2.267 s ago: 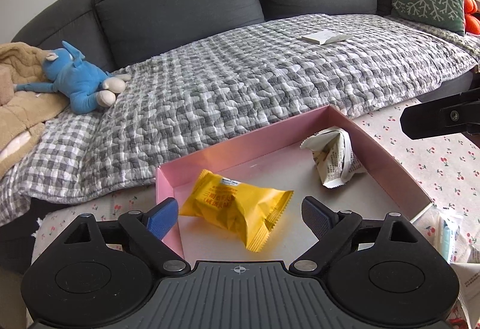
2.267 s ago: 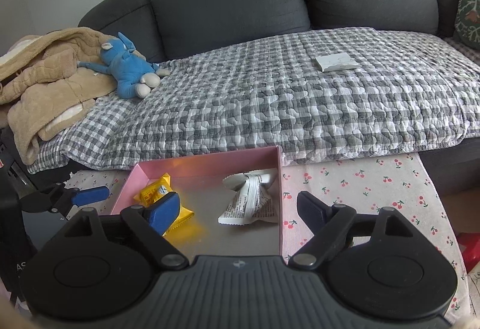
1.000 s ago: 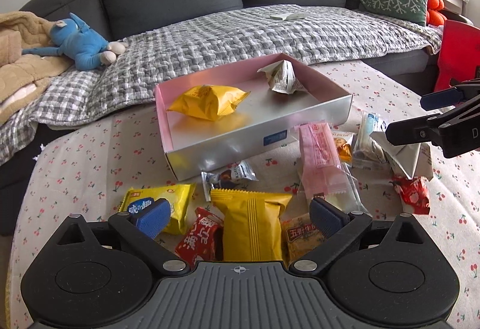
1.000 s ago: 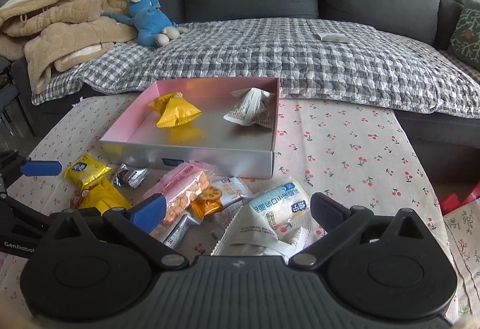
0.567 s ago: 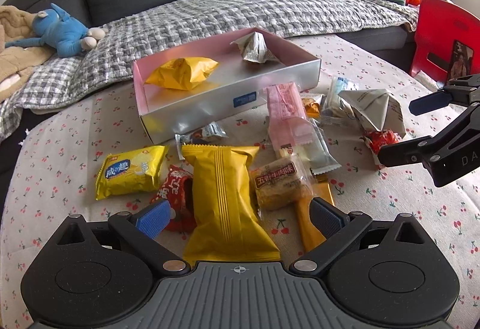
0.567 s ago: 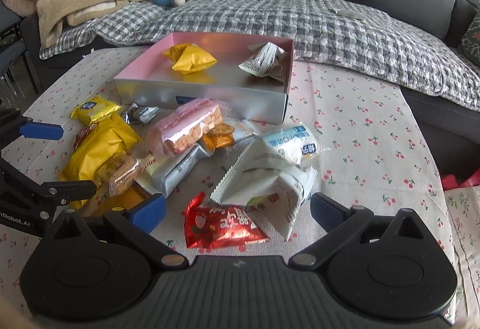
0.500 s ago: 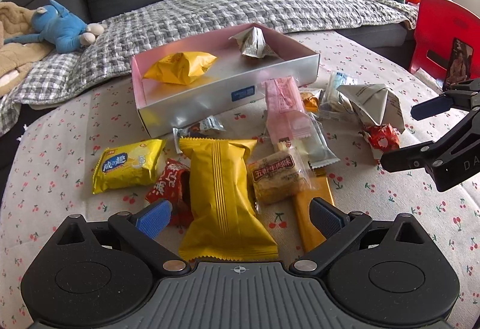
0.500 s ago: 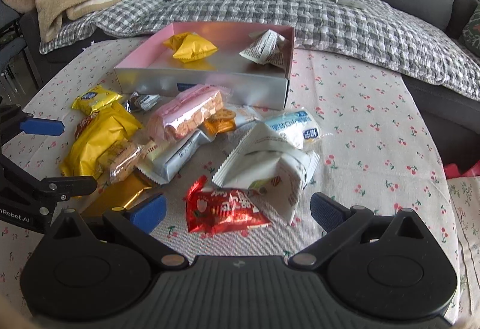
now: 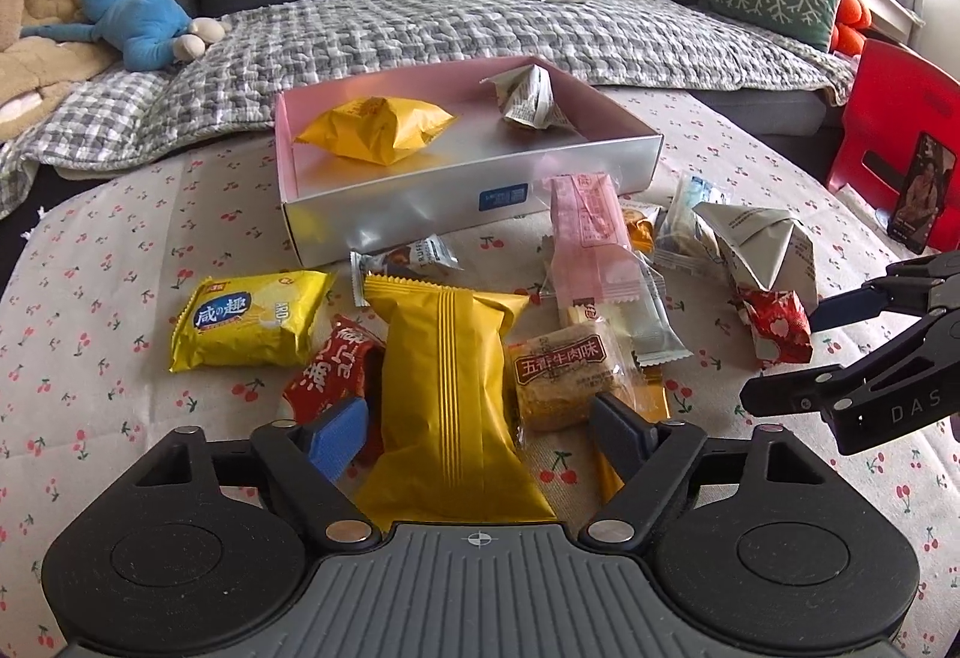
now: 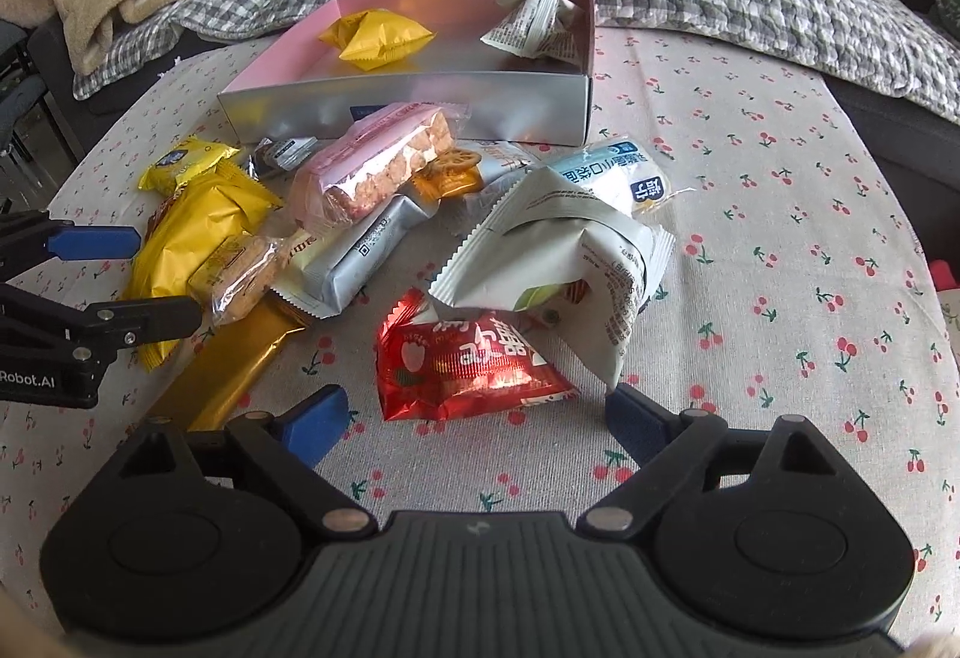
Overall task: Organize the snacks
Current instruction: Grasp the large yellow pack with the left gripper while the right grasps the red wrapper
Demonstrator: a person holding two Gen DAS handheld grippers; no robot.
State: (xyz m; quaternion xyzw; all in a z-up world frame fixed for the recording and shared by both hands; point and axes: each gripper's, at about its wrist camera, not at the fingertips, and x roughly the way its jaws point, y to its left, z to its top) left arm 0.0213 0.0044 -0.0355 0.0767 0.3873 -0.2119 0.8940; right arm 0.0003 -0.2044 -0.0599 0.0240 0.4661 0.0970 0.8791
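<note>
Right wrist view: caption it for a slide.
Right gripper, fingers closing, straddles a red snack packet on the cherry-print tablecloth; two snacks already in the pink box.

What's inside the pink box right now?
The pink box holds two snacks: a yellow packet and a white printed packet. Whatever lies beneath them is covered.

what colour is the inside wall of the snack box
Pink, seen best in the left wrist view on the box's inner wall; outside is silver.
</note>
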